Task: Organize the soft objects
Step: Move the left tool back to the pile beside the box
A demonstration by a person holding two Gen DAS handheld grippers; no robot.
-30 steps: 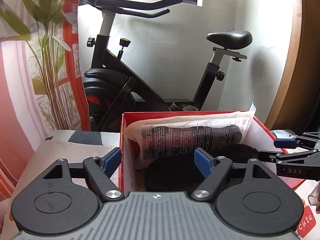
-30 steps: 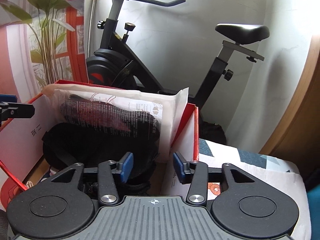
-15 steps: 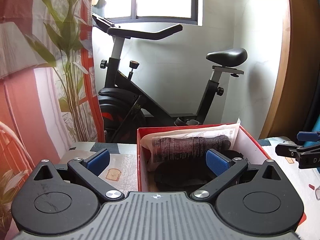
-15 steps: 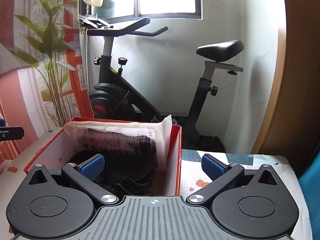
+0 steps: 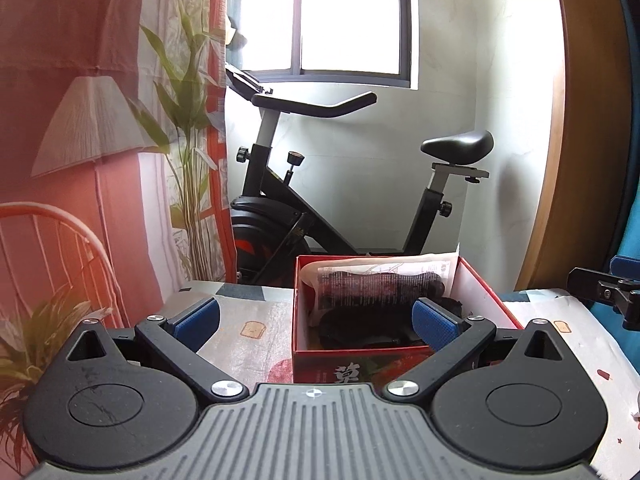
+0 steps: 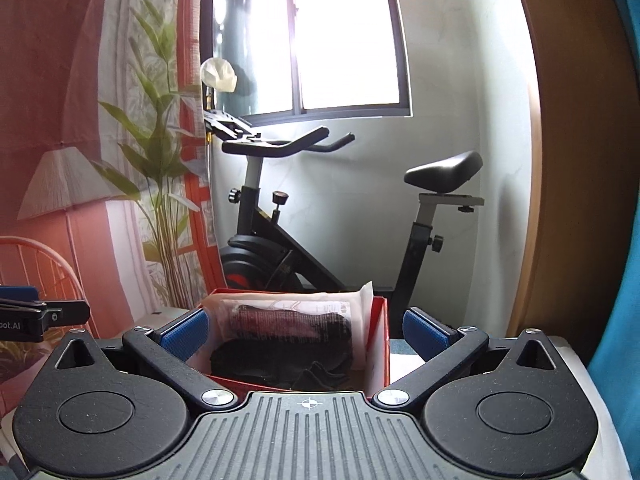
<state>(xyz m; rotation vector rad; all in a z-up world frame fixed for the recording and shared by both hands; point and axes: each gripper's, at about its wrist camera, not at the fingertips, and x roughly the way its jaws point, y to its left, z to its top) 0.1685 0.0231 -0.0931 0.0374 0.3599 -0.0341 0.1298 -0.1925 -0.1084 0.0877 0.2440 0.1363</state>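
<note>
Left wrist view: looking down the left tool (image 5: 316,318), blue pads spread as wide as they go after just finishing opening, nothing sitting between them. Hovering back from the open red cardboard box (image 5: 394,364), which is resting on the patterned cloth-covered table (image 5: 256,320). Lying inside the box: a clear plastic packet with printed white paper and something dark in it (image 5: 380,286), leaning against the far wall on top of a pile of black soft fabric (image 5: 360,330). Peeking in at the right edge: the right tool's black finger.

Right wrist view: right tool (image 6: 306,330) also spread wide, also just done opening, holding nothing, framing the same box from behind. Standing behind it all: a black exercise bike (image 6: 320,216) under the window (image 6: 344,36).
</note>
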